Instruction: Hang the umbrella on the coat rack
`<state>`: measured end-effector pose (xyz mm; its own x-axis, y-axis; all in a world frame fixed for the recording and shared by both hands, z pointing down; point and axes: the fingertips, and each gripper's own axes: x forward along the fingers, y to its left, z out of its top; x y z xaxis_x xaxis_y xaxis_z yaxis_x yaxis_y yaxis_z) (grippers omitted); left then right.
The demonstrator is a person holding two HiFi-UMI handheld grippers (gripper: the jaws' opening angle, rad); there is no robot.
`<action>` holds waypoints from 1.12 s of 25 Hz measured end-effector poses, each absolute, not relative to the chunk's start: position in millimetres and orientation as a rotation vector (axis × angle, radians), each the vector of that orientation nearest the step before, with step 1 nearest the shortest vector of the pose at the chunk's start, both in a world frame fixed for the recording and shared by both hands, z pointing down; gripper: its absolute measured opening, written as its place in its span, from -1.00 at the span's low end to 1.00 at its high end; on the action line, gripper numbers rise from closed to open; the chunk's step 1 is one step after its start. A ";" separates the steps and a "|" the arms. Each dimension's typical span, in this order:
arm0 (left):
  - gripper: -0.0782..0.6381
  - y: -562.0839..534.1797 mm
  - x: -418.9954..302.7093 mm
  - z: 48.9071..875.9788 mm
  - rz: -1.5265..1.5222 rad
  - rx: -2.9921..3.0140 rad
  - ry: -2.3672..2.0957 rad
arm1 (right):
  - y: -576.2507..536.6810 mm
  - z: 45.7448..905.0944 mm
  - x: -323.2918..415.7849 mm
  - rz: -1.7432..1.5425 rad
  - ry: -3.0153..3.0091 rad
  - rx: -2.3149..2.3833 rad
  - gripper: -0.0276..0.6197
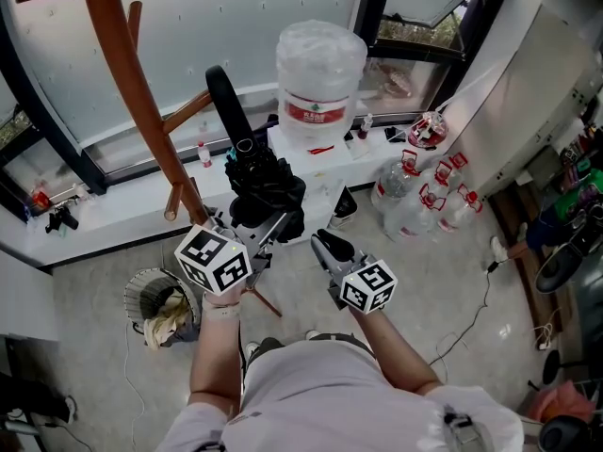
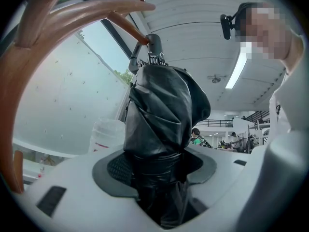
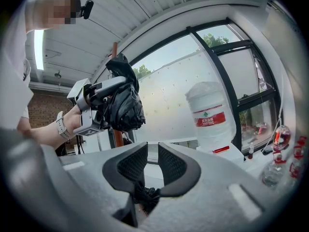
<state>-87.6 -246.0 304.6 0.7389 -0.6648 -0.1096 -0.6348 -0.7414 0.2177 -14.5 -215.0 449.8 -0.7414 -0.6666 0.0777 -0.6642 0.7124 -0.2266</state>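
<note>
Left hand-held gripper [image 2: 160,175] clamping umbrella [image 2: 164,110] near coat rack [image 1: 127,64], right hand-held gripper [image 3: 147,164] slightly parted

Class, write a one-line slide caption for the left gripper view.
Left hand-held gripper shut on a folded black umbrella, handle up, close by a wooden arm of the coat rack.

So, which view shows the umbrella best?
The left gripper view: the black umbrella fills it, clamped between the jaws. The head view shows it from above, beside the coat rack; the right gripper view shows it small.
</note>
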 end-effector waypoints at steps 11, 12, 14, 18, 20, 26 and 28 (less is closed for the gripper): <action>-0.09 -244.8 -88.3 308.5 -0.309 2.755 -1.040 | -219.7 455.8 -11.3 -0.416 2.900 -1.119 -0.73; -0.09 -245.2 -88.5 309.1 -0.310 2.753 -1.041 | -220.5 456.0 -11.2 -0.419 2.902 -1.117 -0.73; -0.09 -244.9 -89.1 310.7 -0.319 2.750 -1.038 | -221.6 456.7 -11.6 -0.422 2.904 -1.113 -0.74; -0.09 -241.0 -91.2 315.5 -0.334 2.748 -1.033 | -220.0 460.0 -15.4 -0.425 2.910 -1.101 -0.73; -0.09 -241.1 -94.3 317.6 -0.334 2.746 -1.039 | -220.3 461.9 -18.5 -0.428 2.916 -1.094 -0.74; -0.08 -243.8 -102.8 322.2 -0.329 2.731 -1.086 | -221.7 464.9 -22.7 -0.443 2.935 -1.066 -0.73; -0.08 -243.8 -107.3 324.5 -0.326 2.723 -1.108 | -221.6 465.2 -24.6 -0.443 2.942 -1.056 -0.74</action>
<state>-107.3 -243.8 324.5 0.6978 -0.7039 -0.1328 -0.6635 -0.7050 0.2505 -24.6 -221.6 465.2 -0.7762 -0.6211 0.1082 -0.6254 0.7369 -0.2567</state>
